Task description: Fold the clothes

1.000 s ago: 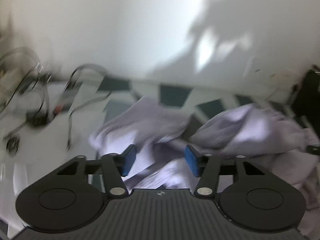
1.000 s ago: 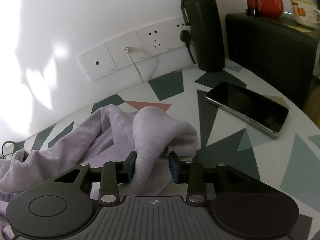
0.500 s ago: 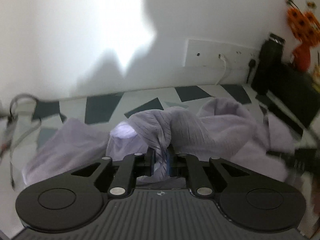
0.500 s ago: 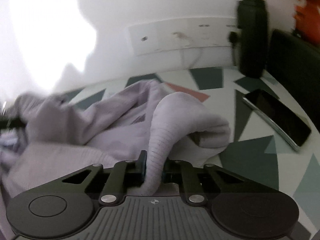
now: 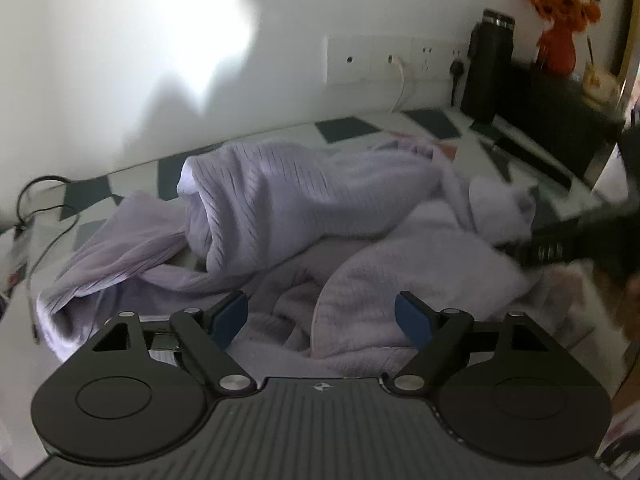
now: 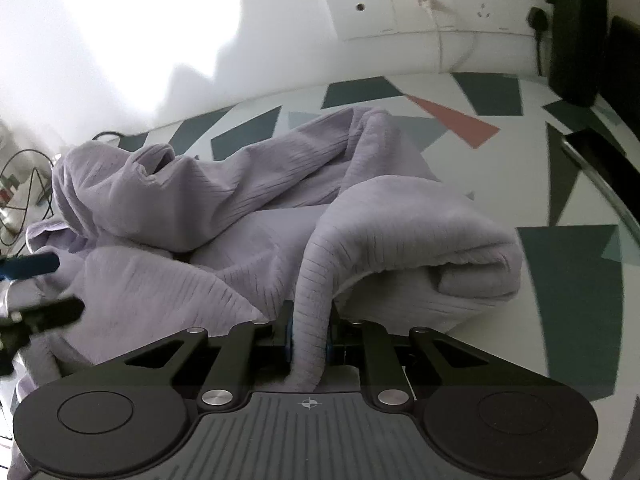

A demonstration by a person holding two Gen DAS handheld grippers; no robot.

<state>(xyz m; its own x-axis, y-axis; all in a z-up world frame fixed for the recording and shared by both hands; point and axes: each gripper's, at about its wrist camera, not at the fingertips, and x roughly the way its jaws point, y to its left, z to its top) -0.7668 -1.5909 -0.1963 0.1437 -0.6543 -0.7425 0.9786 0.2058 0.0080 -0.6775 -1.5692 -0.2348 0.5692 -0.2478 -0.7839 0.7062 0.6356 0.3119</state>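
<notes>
Half a second ago your left gripper [image 5: 320, 316] pinched a ridge of the lilac garment [image 5: 304, 200]; now its jaws are opening, spread above loose folds. Crumpled mid-desk [image 6: 500, 184], this ribbed knit looks soft, light and floppy, so grab hems or cuffs. Your right gripper [image 6: 309, 346] pinches a rolled fold. A phone [image 6: 592, 160] lies at three o'clock.

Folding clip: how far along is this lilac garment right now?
Done: nothing looks folded; the lilac garment lies bunched in rumpled rolls on the patterned table. In hand: the right tool is clamped on a ribbed fold, while the left tool is opening, its pads apart over the cloth without pinching it. Left: spreading it flat and making every fold.
</notes>
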